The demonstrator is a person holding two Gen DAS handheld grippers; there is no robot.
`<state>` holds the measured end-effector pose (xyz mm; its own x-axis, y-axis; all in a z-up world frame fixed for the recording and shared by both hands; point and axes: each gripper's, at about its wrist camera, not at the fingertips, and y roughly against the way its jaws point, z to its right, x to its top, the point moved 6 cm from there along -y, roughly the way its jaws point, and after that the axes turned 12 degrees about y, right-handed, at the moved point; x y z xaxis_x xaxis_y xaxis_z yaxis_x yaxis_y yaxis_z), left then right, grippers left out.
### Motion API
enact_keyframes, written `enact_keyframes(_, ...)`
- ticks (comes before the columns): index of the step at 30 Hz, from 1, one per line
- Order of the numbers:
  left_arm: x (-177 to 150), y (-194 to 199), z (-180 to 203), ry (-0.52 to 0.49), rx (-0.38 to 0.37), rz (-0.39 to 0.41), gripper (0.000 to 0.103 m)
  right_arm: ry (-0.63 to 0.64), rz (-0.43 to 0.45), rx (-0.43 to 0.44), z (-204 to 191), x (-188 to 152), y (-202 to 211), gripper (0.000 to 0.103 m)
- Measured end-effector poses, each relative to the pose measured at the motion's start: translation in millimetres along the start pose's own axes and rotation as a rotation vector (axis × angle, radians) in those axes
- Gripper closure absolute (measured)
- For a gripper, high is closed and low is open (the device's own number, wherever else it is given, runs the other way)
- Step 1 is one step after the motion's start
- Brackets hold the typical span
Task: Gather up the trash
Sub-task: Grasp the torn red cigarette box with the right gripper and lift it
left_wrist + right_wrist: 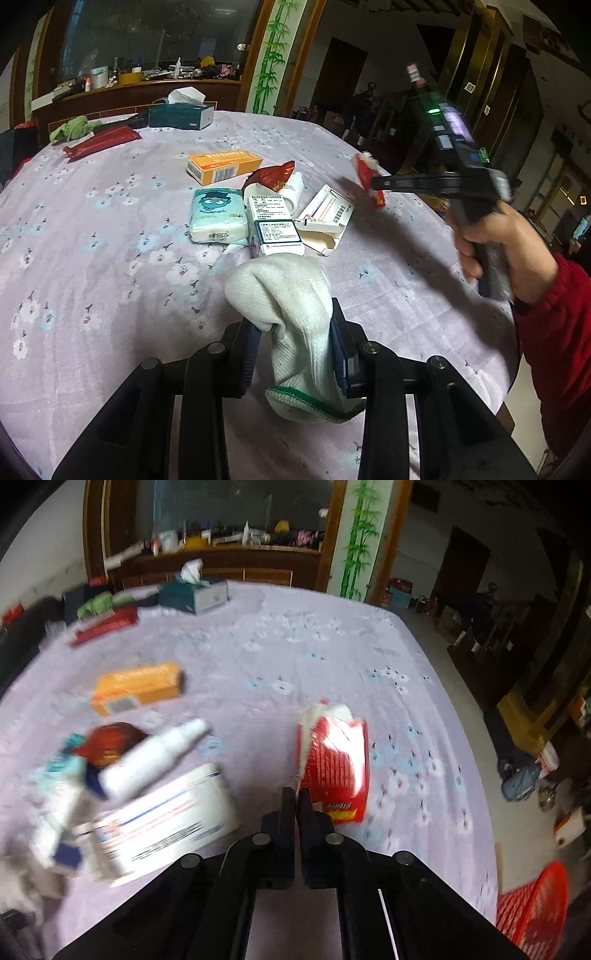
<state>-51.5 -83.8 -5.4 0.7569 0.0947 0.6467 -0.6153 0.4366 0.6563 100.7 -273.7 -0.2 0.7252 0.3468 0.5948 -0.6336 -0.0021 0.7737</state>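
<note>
My left gripper (295, 325) is shut on a white glove with a green cuff (291, 317), held just above the lilac cloth. My right gripper (296, 794) is shut on the edge of a red and white tissue packet (338, 764), lifted above the table; the left wrist view shows that packet (369, 177) at the tips of the right gripper (373, 182). Loose on the cloth lie an orange box (223, 168), a teal tissue pack (218, 218), a white medicine box (275, 225), an open white carton (325, 218), a brown wrapper (275, 173) and a white bottle (155, 758).
A red mesh basket (532, 912) stands on the floor beyond the table's right edge. At the far side sit a teal tissue box (181, 114), a dark red packet (103, 140) and a green cloth (74, 127). A hand in a red sleeve (554, 332) holds the right gripper.
</note>
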Motion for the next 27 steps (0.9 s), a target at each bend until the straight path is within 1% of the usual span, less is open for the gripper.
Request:
enact_keyframes(3, -3.6, 4.7, -1.4, 0.002, 0.011, 0.012, 0.070, -0.007, 0.060, 0.022, -26.7, -12.5, 40.0, 0.101)
enact_keyframes(5, -5.9, 7.1, -2.6, 0.004, 0.020, 0.014, 0.070, -0.015, 0.094, 0.061, -44.9, -22.6, 59.7, 0.101)
enact_keyframes(9, -11.5, 14.4, -3.0, 0.000, 0.033, 0.013, 0.070, -0.019, 0.118, 0.153, -86.4, -52.6, 90.4, 0.101)
enact_keyframes(12, -12.8, 19.5, -2.6, -0.002, 0.039, 0.021, 0.070, -0.010, 0.129, 0.191, -109.8, -69.1, 103.9, 0.101)
enact_keyframes(15, -13.5, 22.0, -4.9, 0.007, 0.045, 0.027, 0.070, -0.045, 0.144, 0.239, -119.1, -79.1, 113.0, 0.101)
enact_keyframes(19, -13.7, 23.6, -7.4, 0.012, 0.053, 0.027, 0.070, -0.047, 0.152, 0.264, -129.2, -86.3, 119.9, 0.101)
enact_keyframes(27, -13.7, 25.2, -7.3, 0.015, 0.071, 0.029, 0.070, -0.064, 0.159, 0.294, -132.6, -89.8, 121.4, 0.101)
